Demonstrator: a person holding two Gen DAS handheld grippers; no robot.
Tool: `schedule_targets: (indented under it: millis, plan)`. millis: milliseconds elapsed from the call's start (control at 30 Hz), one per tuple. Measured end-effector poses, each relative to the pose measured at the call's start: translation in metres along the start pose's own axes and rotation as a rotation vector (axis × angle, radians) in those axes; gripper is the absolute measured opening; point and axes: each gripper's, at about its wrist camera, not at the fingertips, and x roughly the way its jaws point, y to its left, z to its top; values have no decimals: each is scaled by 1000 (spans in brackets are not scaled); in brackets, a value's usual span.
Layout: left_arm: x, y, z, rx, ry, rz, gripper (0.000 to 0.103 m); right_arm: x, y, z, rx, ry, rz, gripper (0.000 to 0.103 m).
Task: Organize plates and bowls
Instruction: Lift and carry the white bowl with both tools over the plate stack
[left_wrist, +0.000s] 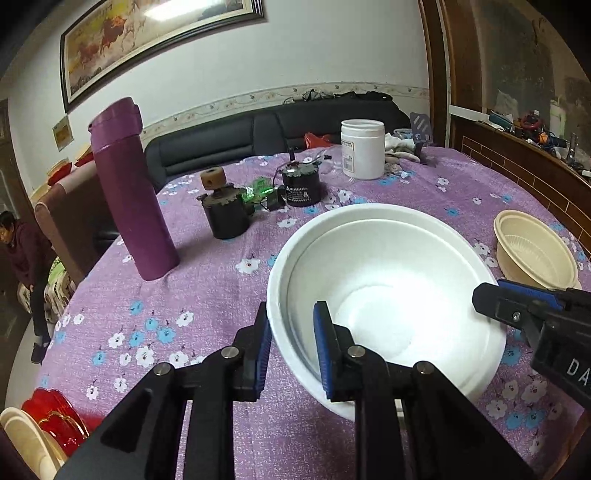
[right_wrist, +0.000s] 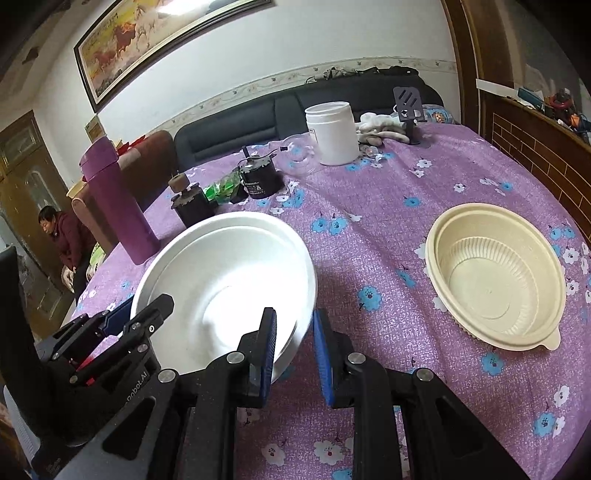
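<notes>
Large white bowl (left_wrist: 388, 295) sat on the round table under a purple flowered cloth (left_wrist: 207, 295), toward the near edge. It looked like more than one white bowl nested together — a second rim line showed inside the first.

Left gripper (left_wrist: 291, 354) straddled the bowl's near-left rim: one blue pad outside the wall, the other inside. Jaws drawn narrow and pinching the rim, as far as the left wrist view showed.

Right gripper (right_wrist: 294, 360) did the same at the bowl's right rim; in the right wrist view its left pad sat inside the bowl (right_wrist: 221, 291), the right pad outside, clamped close on the wall. From the left view the right gripper's dark body came in at the right edge, tips at the rim.

Cream ribbed bowl (right_wrist: 495, 277) stood alone to the right, well apart from the white one, upright, with a small tab on its near rim.

Behind the bowls: a tall purple flask (left_wrist: 129, 192), upright at left; two dark cylindrical motor-like parts (left_wrist: 225, 214) with wires; a white plastic jar (left_wrist: 362, 147) toward the far edge, just beside a heap of pale cloth (right_wrist: 380, 129).

A dark sofa (left_wrist: 258, 133) ran behind the table; a person sat at far left (left_wrist: 22, 258)
</notes>
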Motion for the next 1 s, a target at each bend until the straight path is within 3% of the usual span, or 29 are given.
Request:
schedule_targets:
  millis: [1000]
  plan:
    - [-24, 2, -6, -5, -58, 18, 21, -17, 3, -1, 9, -56, 35, 22]
